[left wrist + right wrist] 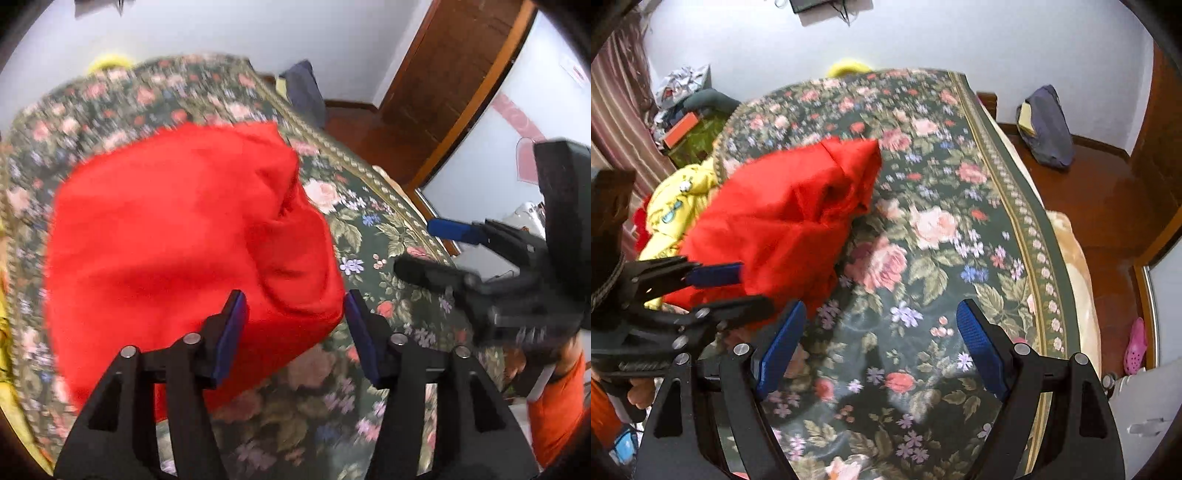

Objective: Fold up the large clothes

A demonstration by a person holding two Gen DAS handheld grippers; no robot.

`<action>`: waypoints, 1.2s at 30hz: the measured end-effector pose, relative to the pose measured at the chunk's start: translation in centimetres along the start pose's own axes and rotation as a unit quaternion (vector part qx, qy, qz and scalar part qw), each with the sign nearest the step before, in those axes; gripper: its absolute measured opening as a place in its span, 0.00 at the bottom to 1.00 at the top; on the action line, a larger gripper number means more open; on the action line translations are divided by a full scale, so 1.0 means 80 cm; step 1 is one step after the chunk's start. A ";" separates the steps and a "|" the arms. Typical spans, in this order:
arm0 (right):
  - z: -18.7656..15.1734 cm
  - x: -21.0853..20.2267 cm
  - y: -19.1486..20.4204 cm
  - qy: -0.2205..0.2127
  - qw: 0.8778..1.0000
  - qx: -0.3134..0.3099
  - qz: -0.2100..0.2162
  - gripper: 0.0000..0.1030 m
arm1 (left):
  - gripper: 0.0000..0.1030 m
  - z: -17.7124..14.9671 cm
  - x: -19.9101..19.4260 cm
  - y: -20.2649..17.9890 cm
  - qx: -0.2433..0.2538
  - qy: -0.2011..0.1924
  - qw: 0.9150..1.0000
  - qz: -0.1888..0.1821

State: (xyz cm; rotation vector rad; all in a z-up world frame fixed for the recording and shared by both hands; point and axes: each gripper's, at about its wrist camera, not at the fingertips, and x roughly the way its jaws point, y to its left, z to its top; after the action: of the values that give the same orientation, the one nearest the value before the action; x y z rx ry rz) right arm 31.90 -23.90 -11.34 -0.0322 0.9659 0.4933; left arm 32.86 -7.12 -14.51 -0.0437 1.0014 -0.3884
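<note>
the left wrist view looks down on a red garment [192,236] bunched in a rounded heap on the floral bedspread [369,221], and it alone shows the wooden door [443,74] ahead to the right. the right wrist view alone shows a yellow garment [672,206] lying beyond the red garment [783,218] on its left side, a cluttered corner with striped curtains [617,110] further left, a dark blue bag [1049,129] against the wall ahead to the right, and a pink clog [1136,347] on the floor far right.

the left gripper [295,314] is released, jaws spread wide, with the near right edge of the red heap lying between and just ahead of its fingers; whether a pad touches the cloth cannot be told. the right gripper [882,332] is also released and holds nothing, hanging over bare bedspread [960,184], the red garment ahead and to its left, near its left finger. each view catches the other gripper from the side: the right one [436,243] to the right of the heap, the left one [738,288] at the heap's near edge, both with jaws apart.
</note>
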 end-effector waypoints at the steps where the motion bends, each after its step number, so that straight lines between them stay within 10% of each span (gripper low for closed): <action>1: 0.003 -0.003 0.006 -0.004 1.000 -0.003 0.004 0.79 | 0.57 0.000 -0.007 0.006 -0.001 -0.009 1.000 0.009; 10: 0.027 0.024 0.075 -0.007 0.998 -0.056 0.039 0.79 | 0.69 -0.026 -0.054 0.096 -0.026 -0.042 0.988 0.150; 19: 0.007 0.097 0.036 0.053 0.999 -0.010 -0.002 0.79 | 0.73 -0.100 0.010 0.135 -0.024 0.031 0.983 0.178; 25: -0.022 0.082 -0.017 0.070 0.996 -0.002 -0.058 0.79 | 0.77 -0.124 -0.012 0.156 -0.072 0.017 0.985 0.153; 36: -0.006 0.016 0.009 0.004 0.999 -0.031 -0.039 0.79 | 0.77 -0.117 -0.072 0.165 -0.075 -0.023 0.978 0.192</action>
State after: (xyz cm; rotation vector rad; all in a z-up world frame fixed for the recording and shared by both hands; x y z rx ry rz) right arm 31.81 -22.90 -12.47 -0.1273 0.9539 0.4519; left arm 26.30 8.46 -17.72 0.0058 0.9667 0.0410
